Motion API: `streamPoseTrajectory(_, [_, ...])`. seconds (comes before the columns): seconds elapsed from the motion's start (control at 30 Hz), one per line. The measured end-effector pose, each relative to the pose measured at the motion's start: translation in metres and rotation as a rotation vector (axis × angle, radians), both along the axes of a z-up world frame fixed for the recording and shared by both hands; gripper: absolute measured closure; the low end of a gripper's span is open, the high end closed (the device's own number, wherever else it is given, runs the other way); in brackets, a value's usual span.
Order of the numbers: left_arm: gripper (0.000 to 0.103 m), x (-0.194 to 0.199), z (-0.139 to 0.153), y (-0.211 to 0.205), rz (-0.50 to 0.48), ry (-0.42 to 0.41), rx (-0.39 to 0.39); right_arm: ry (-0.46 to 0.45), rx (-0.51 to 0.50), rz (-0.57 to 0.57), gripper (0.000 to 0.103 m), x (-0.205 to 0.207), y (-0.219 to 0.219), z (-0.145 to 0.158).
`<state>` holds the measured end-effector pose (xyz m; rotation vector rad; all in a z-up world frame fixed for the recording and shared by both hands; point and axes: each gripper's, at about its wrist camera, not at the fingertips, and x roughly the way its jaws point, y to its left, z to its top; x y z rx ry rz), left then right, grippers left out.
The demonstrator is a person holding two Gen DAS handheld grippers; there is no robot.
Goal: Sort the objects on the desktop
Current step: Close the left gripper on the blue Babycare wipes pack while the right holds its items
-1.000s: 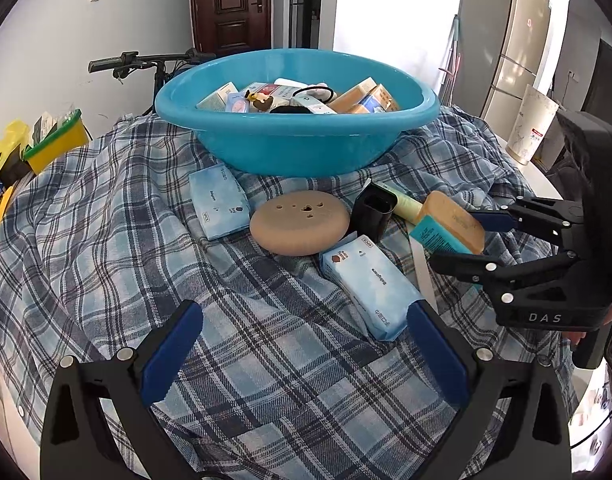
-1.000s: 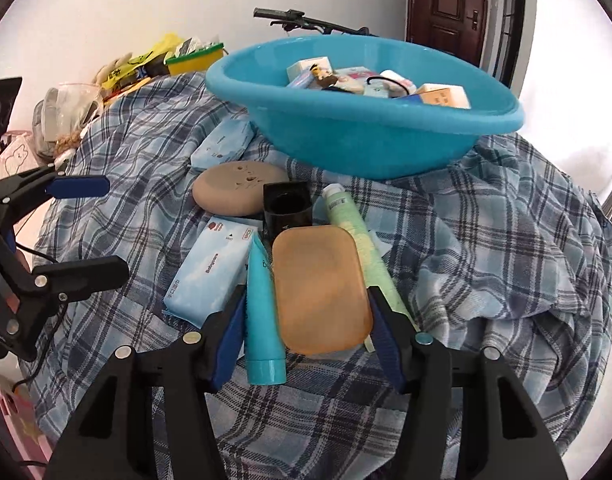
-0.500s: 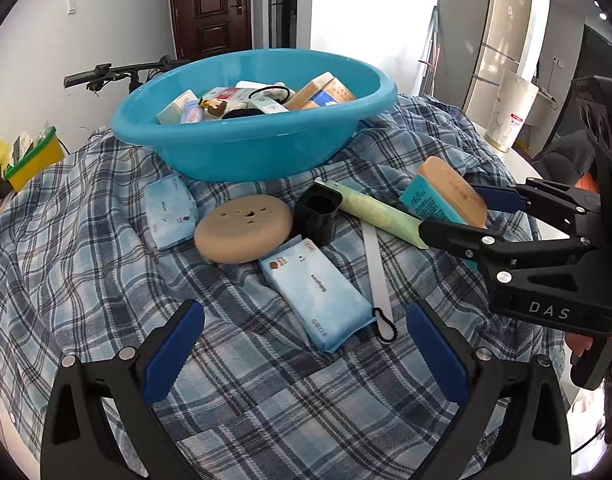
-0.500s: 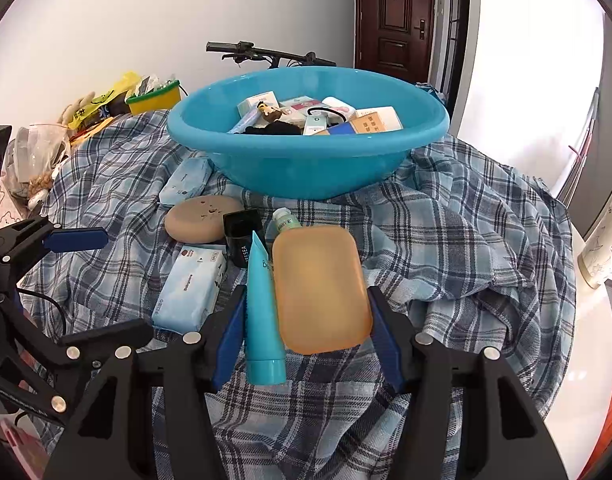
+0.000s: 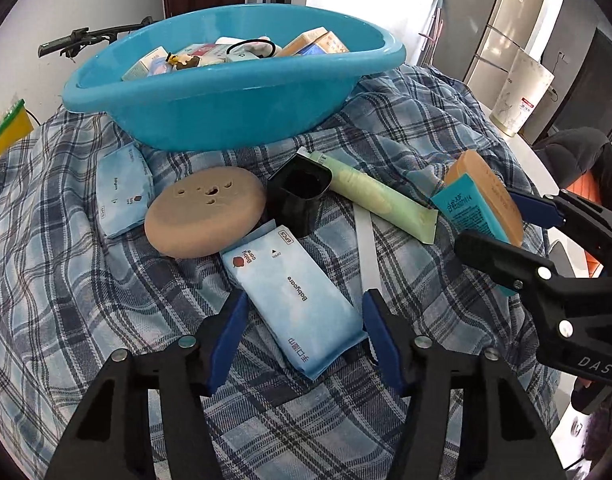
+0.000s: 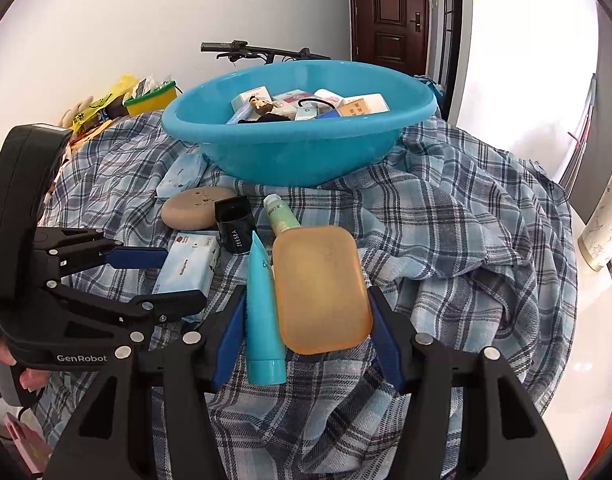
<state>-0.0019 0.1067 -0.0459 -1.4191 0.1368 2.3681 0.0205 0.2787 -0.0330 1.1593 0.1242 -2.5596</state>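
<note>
My right gripper (image 6: 303,330) is shut on a teal tube (image 6: 261,312) and an orange soap-like case (image 6: 321,290), held together above the cloth; they also show in the left wrist view (image 5: 482,200). My left gripper (image 5: 303,328) has closed around a light blue wipes pack (image 5: 293,300) lying on the plaid cloth, pads at its sides. The blue basin (image 5: 225,92) holds several boxes and small items. A tan round sponge (image 5: 203,212), a black cup (image 5: 299,196), a green tube (image 5: 376,198) and a second wipes pack (image 5: 123,192) lie before it.
A white strip (image 5: 366,248) lies beside the wipes pack. A yellow-green box (image 6: 149,98) and bags sit at the table's far left. A bicycle handlebar (image 6: 257,50) is behind the basin. A white paper roll (image 5: 520,92) stands at the right.
My left gripper has moved forward and down over the wipes pack and its jaws have narrowed around it. My right gripper has lifted the tube and orange case higher.
</note>
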Motion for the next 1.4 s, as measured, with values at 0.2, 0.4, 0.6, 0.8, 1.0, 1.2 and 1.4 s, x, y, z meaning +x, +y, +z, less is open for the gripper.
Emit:
streamPoseTrajectory(0.2, [0.040, -0.004, -0.009, -0.004, 0.005, -0.028, 0.030, 0.004, -0.009, -0.003, 0.046, 0.001, 0.004, 0.002])
streamPoseTrajectory(0.4, [0.054, 0.004, 0.002, -0.012, 0.005, 0.018, 0.041, -0.003, -0.010, -0.009, 0.046, 0.000, 0.006, 0.000])
streamPoseTrajectory(0.6, [0.059, 0.010, 0.019, -0.038, 0.035, 0.065, 0.069, -0.002, -0.011, 0.000, 0.046, -0.001, 0.001, 0.002])
streamPoseTrajectory(0.8, [0.060, 0.016, 0.016, -0.054, 0.015, 0.047, 0.034, -0.007, -0.008, 0.019, 0.046, 0.000, -0.007, 0.000])
streamPoseTrajectory(1.0, [0.030, 0.018, 0.011, -0.050, 0.003, 0.070, 0.063, -0.026, -0.009, 0.038, 0.046, -0.002, -0.016, -0.005])
streamPoseTrajectory(1.2, [0.026, 0.007, 0.012, -0.038, -0.004, 0.088, 0.051, -0.057, 0.006, 0.064, 0.046, -0.001, -0.026, -0.016])
streamPoseTrajectory(1.4, [0.063, 0.002, 0.006, -0.042, 0.021, 0.068, 0.040, -0.110, 0.013, 0.063, 0.046, -0.005, -0.027, -0.035])
